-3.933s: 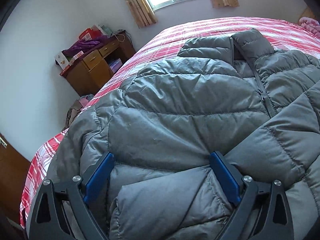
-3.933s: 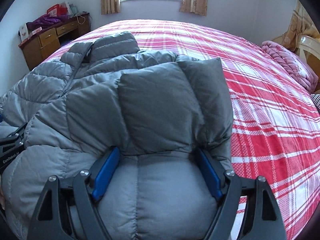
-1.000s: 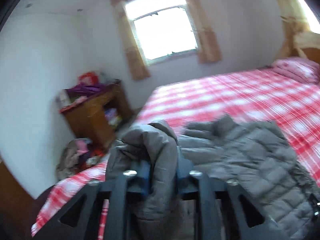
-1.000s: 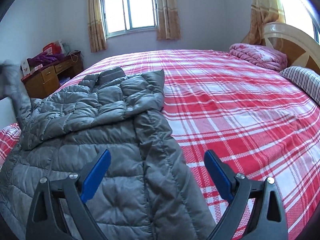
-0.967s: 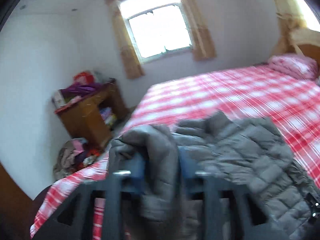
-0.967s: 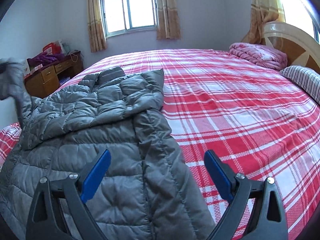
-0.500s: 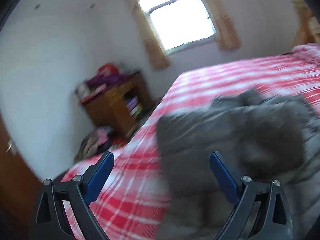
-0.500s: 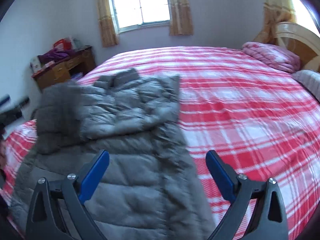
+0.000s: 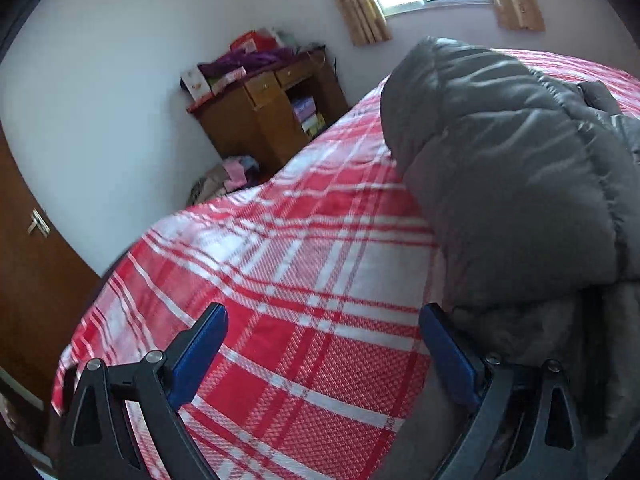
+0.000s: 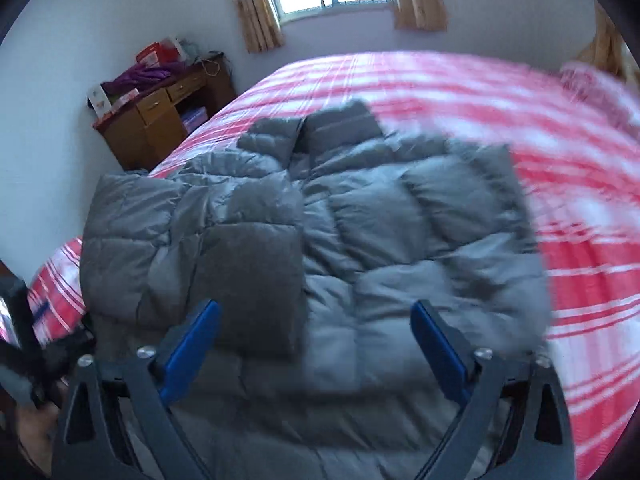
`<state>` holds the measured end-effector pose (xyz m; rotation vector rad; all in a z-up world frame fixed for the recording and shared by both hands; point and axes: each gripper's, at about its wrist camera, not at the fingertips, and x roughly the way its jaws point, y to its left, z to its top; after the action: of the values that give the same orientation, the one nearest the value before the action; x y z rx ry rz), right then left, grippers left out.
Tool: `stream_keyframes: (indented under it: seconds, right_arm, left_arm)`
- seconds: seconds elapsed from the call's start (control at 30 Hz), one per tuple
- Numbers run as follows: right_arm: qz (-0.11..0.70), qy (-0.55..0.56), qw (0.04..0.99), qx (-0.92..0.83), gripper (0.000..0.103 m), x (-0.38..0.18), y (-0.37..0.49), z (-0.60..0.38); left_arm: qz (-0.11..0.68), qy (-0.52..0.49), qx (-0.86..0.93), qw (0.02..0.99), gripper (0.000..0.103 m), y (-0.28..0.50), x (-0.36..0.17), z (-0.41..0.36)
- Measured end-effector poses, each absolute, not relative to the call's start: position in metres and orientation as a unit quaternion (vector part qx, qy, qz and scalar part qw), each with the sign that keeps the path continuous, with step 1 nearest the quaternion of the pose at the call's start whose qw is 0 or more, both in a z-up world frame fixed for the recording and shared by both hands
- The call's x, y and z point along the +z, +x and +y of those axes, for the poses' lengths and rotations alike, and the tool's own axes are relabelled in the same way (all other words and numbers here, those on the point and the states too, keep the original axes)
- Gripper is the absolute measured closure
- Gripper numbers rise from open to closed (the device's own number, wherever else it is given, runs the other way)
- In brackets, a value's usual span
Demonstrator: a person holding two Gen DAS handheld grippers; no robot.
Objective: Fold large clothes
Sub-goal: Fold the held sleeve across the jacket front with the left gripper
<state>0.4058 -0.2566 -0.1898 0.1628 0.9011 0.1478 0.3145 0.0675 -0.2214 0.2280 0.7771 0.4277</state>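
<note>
Lying on the red-and-white plaid bed (image 10: 560, 184), the grey quilted puffer jacket (image 10: 360, 240) has one sleeve folded across its chest. Left gripper (image 9: 320, 354) hovers over bare plaid beside the jacket, jaws apart and empty. Right gripper (image 10: 316, 344), jaws just narrowing yet apart, hangs above the jacket's hem.

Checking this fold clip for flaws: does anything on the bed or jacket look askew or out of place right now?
Slightly. The grey puffer jacket lies at an angle on the red plaid bed, and its folded-in sleeve sits bunched on the left side, puffed up rather than flat. Nothing looks spilled or damaged.
</note>
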Motion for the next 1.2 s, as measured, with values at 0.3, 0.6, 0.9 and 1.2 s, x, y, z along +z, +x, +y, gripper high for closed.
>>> stream_keyframes:
  seconds: [0.3,0.6,0.9,1.2]
  right_arm:
    - [0.434,0.085,0.89,0.111,0.093,-0.186,0.374,-0.257]
    - [0.436,0.096,0.893,0.063,0.093,-0.193,0.332,-0.303]
    - [0.394,0.036,0.918,-0.028,0.048,-0.154,0.316,-0.313]
    - [0.351,0.081,0.933,0.009,0.049,-0.131,0.361,-0.275]
  left_arm:
    - [0.378,0.085,0.204,0.899,0.006,0.312,-0.221,0.078]
    - [0.382,0.104,0.196,0.897,0.006,0.309,-0.222,0.071]
    - [0.351,0.073,0.126,0.925,0.006,0.3,-0.128,0.069]
    - [0.346,0.049,0.097,0.932,0.006,0.385,-0.131,0.004]
